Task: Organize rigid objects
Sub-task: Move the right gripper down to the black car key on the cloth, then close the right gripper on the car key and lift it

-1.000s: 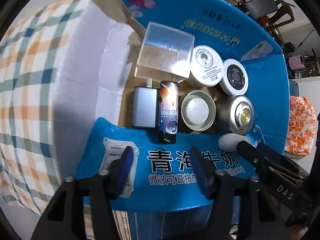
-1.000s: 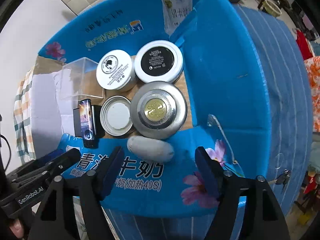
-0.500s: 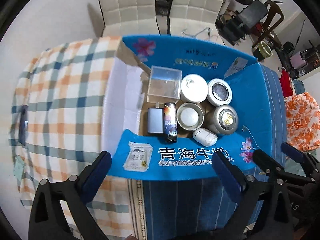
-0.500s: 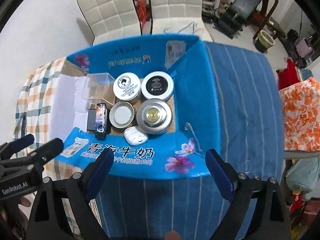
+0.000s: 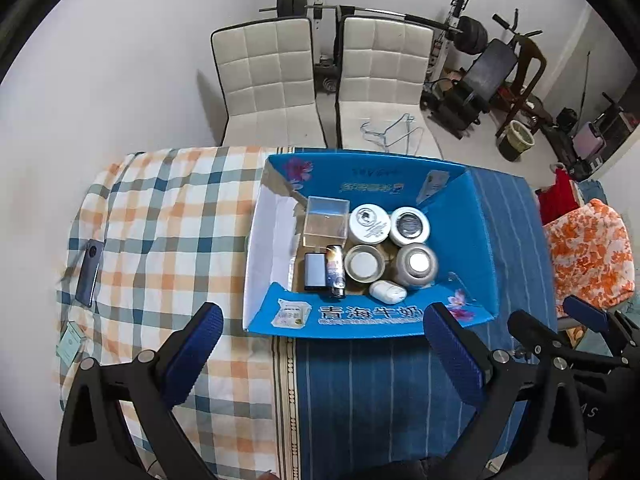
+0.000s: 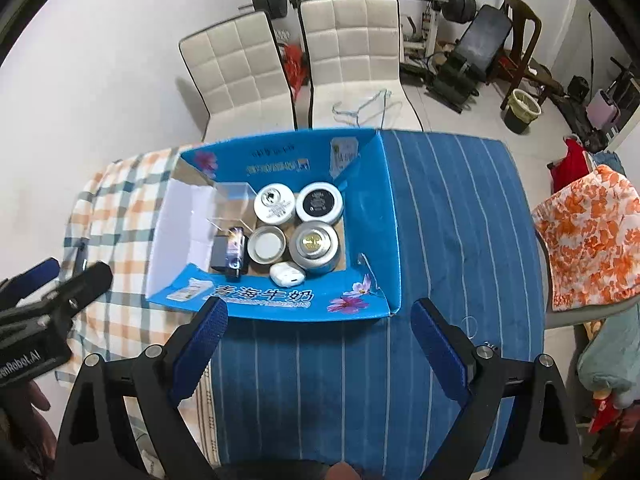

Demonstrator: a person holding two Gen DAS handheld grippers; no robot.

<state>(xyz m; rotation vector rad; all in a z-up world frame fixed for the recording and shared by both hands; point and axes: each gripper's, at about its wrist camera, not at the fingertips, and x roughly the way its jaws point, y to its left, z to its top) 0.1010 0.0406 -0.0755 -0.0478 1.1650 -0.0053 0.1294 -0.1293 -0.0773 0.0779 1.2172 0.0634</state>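
Your left tongs (image 5: 322, 334) and right tongs (image 6: 320, 330) both hang released and empty at the bottom of their frames, above the counter (image 6: 440, 240). At mid-frame, the blue box (image 5: 478, 232) holds everything: clear case (image 5: 325, 222), white jar (image 5: 369, 224), black-lidded jar (image 5: 409, 226), open tin (image 5: 364, 263), silver tin (image 5: 417, 265), earbud case (image 5: 387, 291), power bank (image 5: 314, 271) and lighter (image 5: 335, 270).
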